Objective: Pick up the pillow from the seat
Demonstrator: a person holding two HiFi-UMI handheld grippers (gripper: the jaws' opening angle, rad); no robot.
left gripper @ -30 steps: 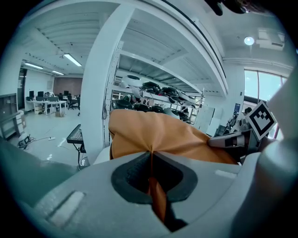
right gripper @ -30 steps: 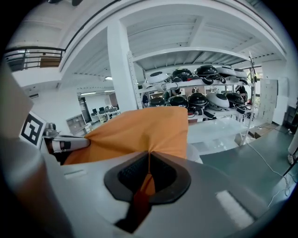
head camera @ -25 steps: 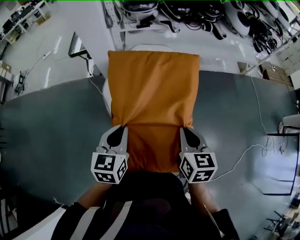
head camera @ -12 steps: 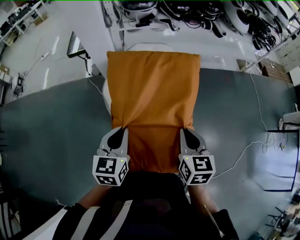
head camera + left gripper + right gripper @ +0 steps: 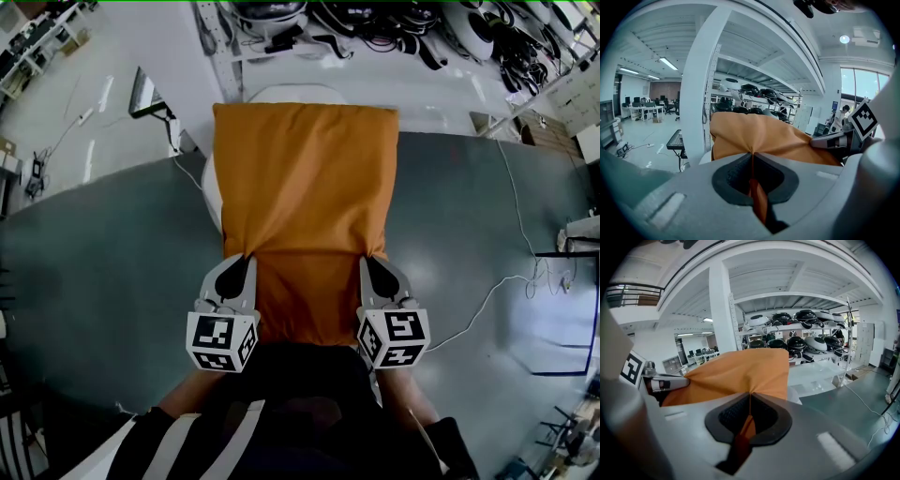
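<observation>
The orange pillow (image 5: 305,197) lies lengthwise in front of the person, and its far end is over the white seat (image 5: 289,93). The seat shows only as a rounded edge beyond the pillow and along its left side. I cannot tell if the pillow touches the seat or is already above it.

The left hand-held gripper (image 5: 245,256) is clamped on the left side of the pillow near its near end. In the left gripper view the two jaws are pressed together on a fold of the orange cloth (image 5: 759,136), and the cloth goes through between the pads of this hand-held gripper (image 5: 751,155). The right hand-held gripper (image 5: 367,258) is closed in the same way on the right side of the pillow. In the right gripper view a pinch of the pillow (image 5: 740,371) is between the jaws of this hand-held gripper (image 5: 750,398), and the cloth makes creases from the point of grip.

The two grippers are at about the same height, well apart, with the near part of the pillow between them. Each gripper view also shows the other gripper at the opposite side of the pillow.

Under everything is a dark grey floor mat (image 5: 94,281), and a thin white cable (image 5: 487,307) lies on it at the right. Beyond the seat stands a white rack (image 5: 375,28) with round black and white devices.
</observation>
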